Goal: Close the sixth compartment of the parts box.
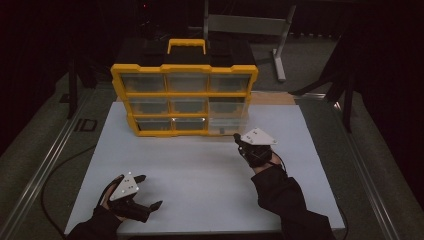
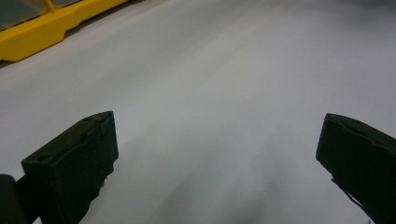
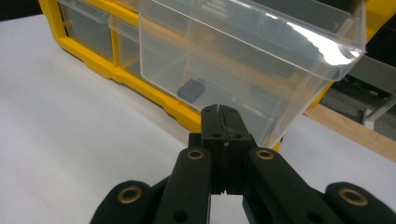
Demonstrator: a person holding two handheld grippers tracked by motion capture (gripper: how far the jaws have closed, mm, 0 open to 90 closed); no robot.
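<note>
The right gripper (image 1: 237, 137) is clenched: in the right gripper view its two black jaws meet flat against each other with nothing between them (image 3: 219, 112). Directly ahead of its tips stands the clear plastic drawer (image 3: 243, 60), pulled partway out of the yellow-framed storage cabinet with transparent drawers (image 1: 184, 95); the drawer's front wall sits just beyond the jaw tips, and whether the tips touch it cannot be told. Inside the drawer, just above and to the left of the tips, a small dark grey rectangular block (image 3: 190, 89) lies on the drawer floor. In the high view the open drawer (image 1: 227, 120) occupies the bottom right position of the cabinet, immediately ahead of the right gripper, which is topped by a grey three-cornered plate. The left gripper (image 1: 150, 191) is released: its jaws stand wide apart over the white table surface (image 1: 200, 175), with nothing between them (the left gripper view shows bare white surface between the two black jaws (image 2: 217, 154)). It sits near the table's front edge, well apart from the cabinet, whose yellow base appears far ahead and to the left of its jaws (image 2: 51, 28).
</note>
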